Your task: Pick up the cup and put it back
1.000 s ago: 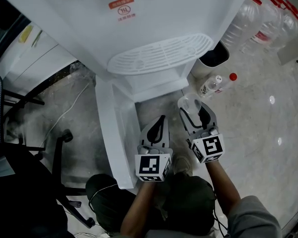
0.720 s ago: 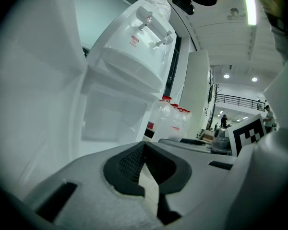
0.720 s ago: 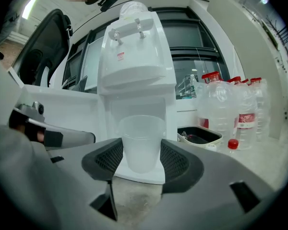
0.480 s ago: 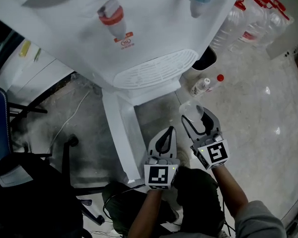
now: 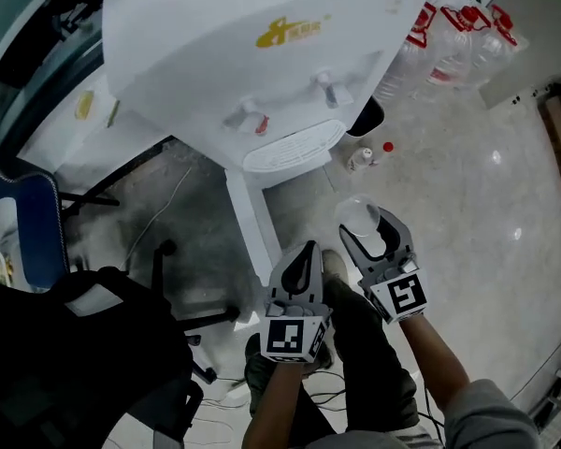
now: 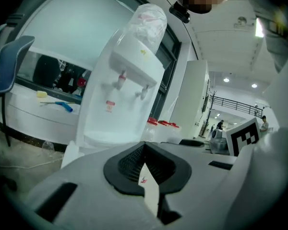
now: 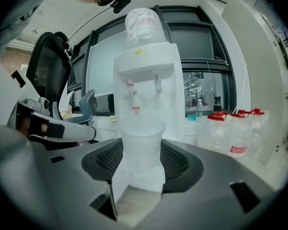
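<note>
A clear plastic cup (image 5: 357, 215) stands upright between the jaws of my right gripper (image 5: 361, 224), which is shut on it. In the right gripper view the cup (image 7: 143, 145) fills the middle, with the pads of the right gripper (image 7: 143, 169) pressing its lower sides. My left gripper (image 5: 305, 249) is beside it on the left, its jaws shut and holding nothing; the left gripper (image 6: 145, 166) shows only a thin slit. Ahead of both stands a white water dispenser (image 5: 262, 54) with two taps (image 5: 252, 118) and a drip tray (image 5: 294, 148).
Several large water bottles with red caps (image 5: 449, 36) stand right of the dispenser. A black bin (image 5: 365, 118) and a small red-capped bottle (image 5: 366, 155) sit on the floor beside it. A blue chair (image 5: 33, 223) and a black chair (image 5: 93, 354) are at the left.
Both grippers and the head camera have risen. The dispenser looks smaller and lower, with its top and taps in sight. The cup has stayed in the right gripper.
</note>
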{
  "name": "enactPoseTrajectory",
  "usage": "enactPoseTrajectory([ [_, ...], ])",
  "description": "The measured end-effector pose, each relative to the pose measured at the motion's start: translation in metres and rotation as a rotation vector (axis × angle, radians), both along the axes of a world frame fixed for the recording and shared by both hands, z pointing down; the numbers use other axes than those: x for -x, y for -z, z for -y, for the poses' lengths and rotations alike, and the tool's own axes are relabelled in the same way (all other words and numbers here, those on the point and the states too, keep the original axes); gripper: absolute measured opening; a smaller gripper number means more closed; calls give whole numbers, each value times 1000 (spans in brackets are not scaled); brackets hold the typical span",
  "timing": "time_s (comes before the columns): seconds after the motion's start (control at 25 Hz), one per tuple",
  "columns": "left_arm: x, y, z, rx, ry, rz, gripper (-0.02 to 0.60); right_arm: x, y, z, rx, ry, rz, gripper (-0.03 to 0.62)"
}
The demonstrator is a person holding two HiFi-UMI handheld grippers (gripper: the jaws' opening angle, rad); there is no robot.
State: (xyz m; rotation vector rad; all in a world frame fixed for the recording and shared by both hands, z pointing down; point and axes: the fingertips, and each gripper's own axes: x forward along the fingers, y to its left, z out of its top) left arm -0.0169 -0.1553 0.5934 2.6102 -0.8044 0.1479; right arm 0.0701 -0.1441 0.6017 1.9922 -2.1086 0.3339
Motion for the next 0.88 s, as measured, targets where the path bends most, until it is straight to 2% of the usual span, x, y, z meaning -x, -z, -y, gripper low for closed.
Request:
enactPoseTrajectory([
  [0.28, 29, 175, -32, -47, -25, 14, 9, 26, 163, -44, -8, -18, 21, 245],
  [0.52, 69, 305, -73, -82, -67, 33, 9, 65, 300, -95, -40, -56, 61, 245],
  [0.72, 90, 390, -107, -150, -83, 55, 9, 83, 381, -141, -71, -68, 69, 245],
  [0.88, 94, 437, -136, -200, -80, 65, 9, 88, 426, -177, -95, -45, 66, 245],
])
